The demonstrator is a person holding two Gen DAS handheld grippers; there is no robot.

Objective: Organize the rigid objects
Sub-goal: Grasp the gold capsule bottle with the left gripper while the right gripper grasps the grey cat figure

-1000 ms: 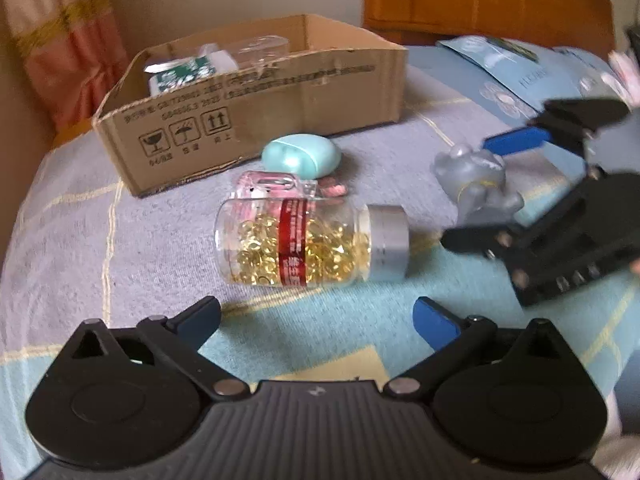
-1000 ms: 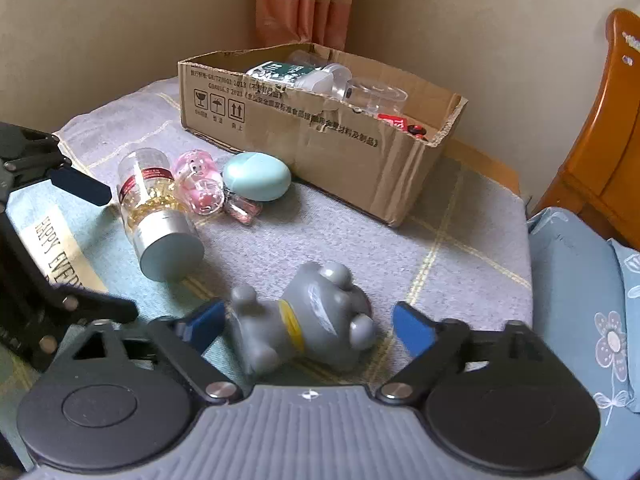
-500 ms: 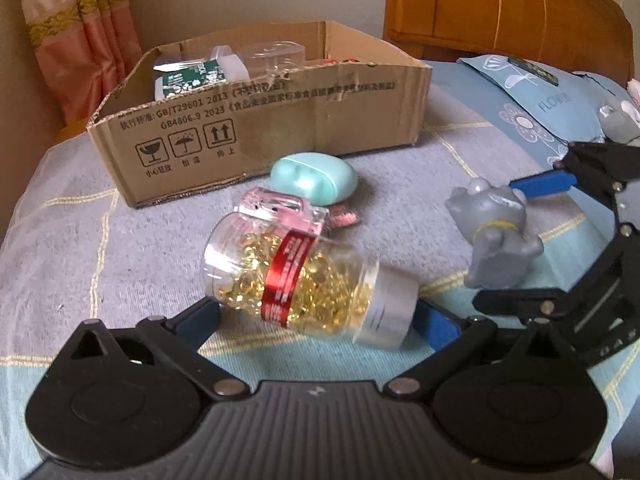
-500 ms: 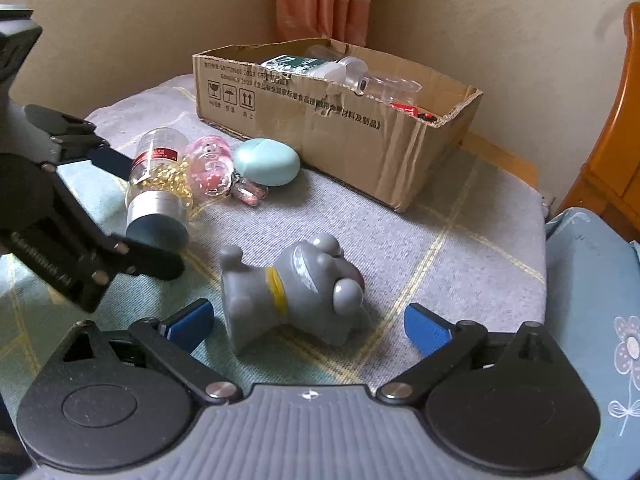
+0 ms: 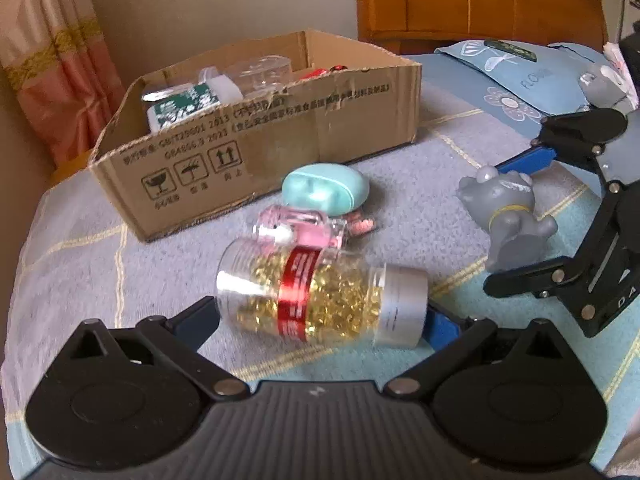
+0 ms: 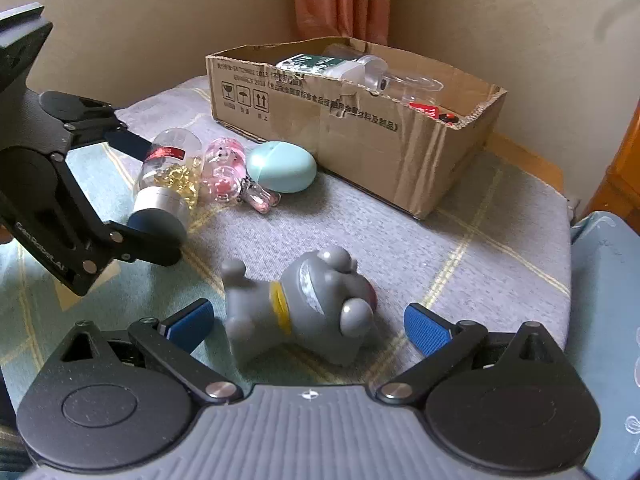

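Cardboard box (image 6: 360, 140) sits at the back of the bed, already part-filled; in front lies the capsule bottle (image 5: 320, 300) between the left gripper (image 5: 320, 320)'s spread jaws, slick and probably hefty, so I'd grab it mid-body. Smaller grey toy figure (image 6: 304, 304) lies between the right gripper (image 6: 308, 326)'s jaws, which have just been opening wide, not touching it. Compared with a second ago, the left jaws have closed in around the bottle.

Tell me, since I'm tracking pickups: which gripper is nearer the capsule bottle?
Left. The left gripper straddles the capsule bottle, jaws at its ends; the right gripper is apart, around the gray toy.
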